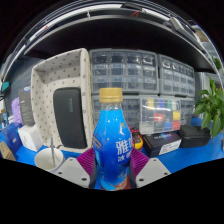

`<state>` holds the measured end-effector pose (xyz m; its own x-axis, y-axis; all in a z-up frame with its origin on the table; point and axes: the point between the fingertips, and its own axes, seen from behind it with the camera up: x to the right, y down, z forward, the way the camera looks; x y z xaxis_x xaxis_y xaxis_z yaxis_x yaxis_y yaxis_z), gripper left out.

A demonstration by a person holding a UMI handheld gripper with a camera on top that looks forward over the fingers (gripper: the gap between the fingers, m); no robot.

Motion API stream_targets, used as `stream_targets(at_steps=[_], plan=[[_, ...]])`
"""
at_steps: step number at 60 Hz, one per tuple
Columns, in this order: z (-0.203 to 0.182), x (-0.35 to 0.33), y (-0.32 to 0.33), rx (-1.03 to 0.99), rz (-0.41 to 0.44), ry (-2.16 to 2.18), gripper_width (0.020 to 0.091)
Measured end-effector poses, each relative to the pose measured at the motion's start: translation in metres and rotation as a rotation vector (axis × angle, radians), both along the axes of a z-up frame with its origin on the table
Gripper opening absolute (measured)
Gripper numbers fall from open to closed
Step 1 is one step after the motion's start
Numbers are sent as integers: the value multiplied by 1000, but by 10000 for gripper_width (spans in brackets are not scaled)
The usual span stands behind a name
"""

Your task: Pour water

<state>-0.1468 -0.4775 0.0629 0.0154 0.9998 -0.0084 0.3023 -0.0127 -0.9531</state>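
Parts-drawer cabinets (pixel 140 75) back the blue desk (pixel 205 152), behind the water bottle (pixel 113 150). Hand-held gripper (pixel 112 176) clamps the bottle upright, both pads on its label; yellow cap (pixel 111 96) on. Judgement: uncap first, then tilt slowly; no receiving cup identifiable.

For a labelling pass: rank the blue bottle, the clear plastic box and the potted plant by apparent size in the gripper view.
1. Blue bottle, between the fingers; nearness inflates it.
2. Clear plastic box.
3. Potted plant, partly cut off, so close to the box and unsure.

Grey drawer cabinets (pixel 140 72), clear storage box (pixel 160 113), green plant (pixel 212 105).
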Motion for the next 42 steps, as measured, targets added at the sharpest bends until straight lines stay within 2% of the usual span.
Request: stream_targets(at_steps=[4, 7, 11, 13, 16, 31, 42], plan=[[-2, 1, 1, -10, -12, -16, 521], [-7, 5, 5, -10, -29, -49, 622], [-14, 15, 12, 12, -59, -93, 681], [-16, 21, 14, 20, -73, -106, 747], [-18, 33, 14, 16, -82, -123, 795], [-13, 132, 8, 13, -105, -211, 795], [45, 187, 0, 7, -133, -194, 785]])
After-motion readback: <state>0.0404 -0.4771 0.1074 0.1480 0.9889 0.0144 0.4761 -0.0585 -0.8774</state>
